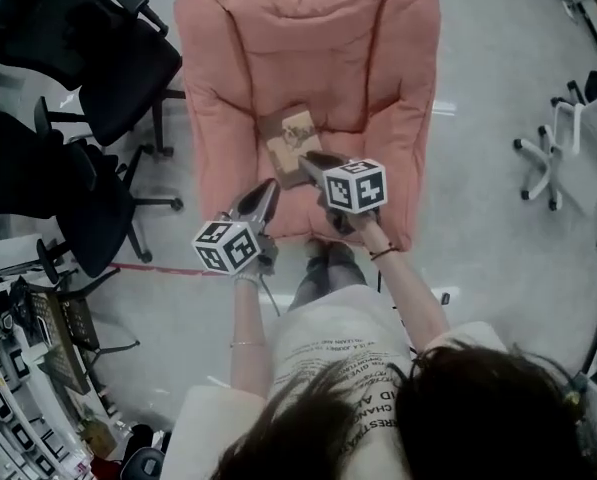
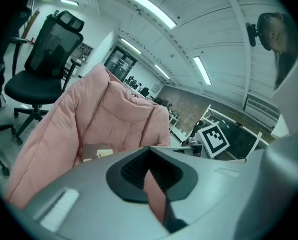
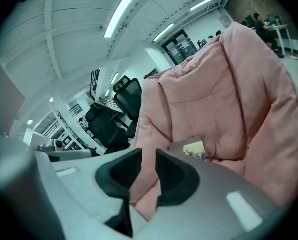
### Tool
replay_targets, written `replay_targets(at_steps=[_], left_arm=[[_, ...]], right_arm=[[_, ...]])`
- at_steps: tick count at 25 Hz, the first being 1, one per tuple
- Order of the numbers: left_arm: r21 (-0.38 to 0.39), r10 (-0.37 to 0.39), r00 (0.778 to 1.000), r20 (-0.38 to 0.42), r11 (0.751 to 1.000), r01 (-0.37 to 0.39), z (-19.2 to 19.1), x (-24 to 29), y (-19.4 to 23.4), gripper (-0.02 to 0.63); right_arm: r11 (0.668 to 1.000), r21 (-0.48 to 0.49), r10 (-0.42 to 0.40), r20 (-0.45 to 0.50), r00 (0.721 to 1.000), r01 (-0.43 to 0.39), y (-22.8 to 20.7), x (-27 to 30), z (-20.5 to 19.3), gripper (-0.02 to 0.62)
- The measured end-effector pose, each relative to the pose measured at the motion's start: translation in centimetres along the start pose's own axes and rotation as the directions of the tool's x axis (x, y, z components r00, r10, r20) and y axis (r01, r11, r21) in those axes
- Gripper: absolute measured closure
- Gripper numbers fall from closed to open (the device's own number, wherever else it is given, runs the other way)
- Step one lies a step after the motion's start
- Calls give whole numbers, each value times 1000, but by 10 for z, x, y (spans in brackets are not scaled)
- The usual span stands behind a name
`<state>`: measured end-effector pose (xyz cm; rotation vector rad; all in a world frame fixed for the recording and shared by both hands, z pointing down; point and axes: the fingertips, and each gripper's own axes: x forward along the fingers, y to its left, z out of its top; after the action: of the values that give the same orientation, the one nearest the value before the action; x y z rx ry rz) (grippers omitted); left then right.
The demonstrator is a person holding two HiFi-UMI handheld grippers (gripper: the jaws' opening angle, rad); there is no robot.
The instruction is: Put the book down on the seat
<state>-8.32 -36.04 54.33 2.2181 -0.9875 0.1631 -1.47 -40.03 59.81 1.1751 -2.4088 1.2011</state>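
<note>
The book (image 1: 294,134) is already laid on the seat (image 1: 363,148), so the task is judged done in substance; nothing is left but for the tools to be drawn clear, as far as can be seen. The book is thin, with a brownish cover and a paler picture or label on it; its print cannot be read. It is laid flat and a little askew, about midway across the cushion and close to where the backrest rises. It is touched by neither tool.

The seat belongs to a pink padded armchair (image 1: 308,28), whose quilted back and sides are raised around the book.

The right tool (image 1: 311,160) is held above the seat just in front of the book; its jaws are parted by a narrow gap, through which only pink padding is seen; nothing is pinched. The left tool (image 1: 270,186) is held beside it, nearer the seat's front edge; its jaws are pressed together and empty.

Black office chairs (image 1: 108,68) are stood on the pale floor (image 1: 498,238) to the left.
</note>
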Motion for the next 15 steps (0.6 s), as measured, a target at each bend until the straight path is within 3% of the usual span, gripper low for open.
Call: replay_targets(at_steps=[4, 15], left_arm=[[30, -26, 998, 55, 999, 25, 19, -11, -17, 609], [86, -58, 995, 78, 995, 52, 35, -49, -50, 609]], right_arm=[[998, -43, 38, 39, 999, -36, 23, -22, 14, 517], [986, -123, 118, 70, 991, -109, 79, -64, 34, 591]])
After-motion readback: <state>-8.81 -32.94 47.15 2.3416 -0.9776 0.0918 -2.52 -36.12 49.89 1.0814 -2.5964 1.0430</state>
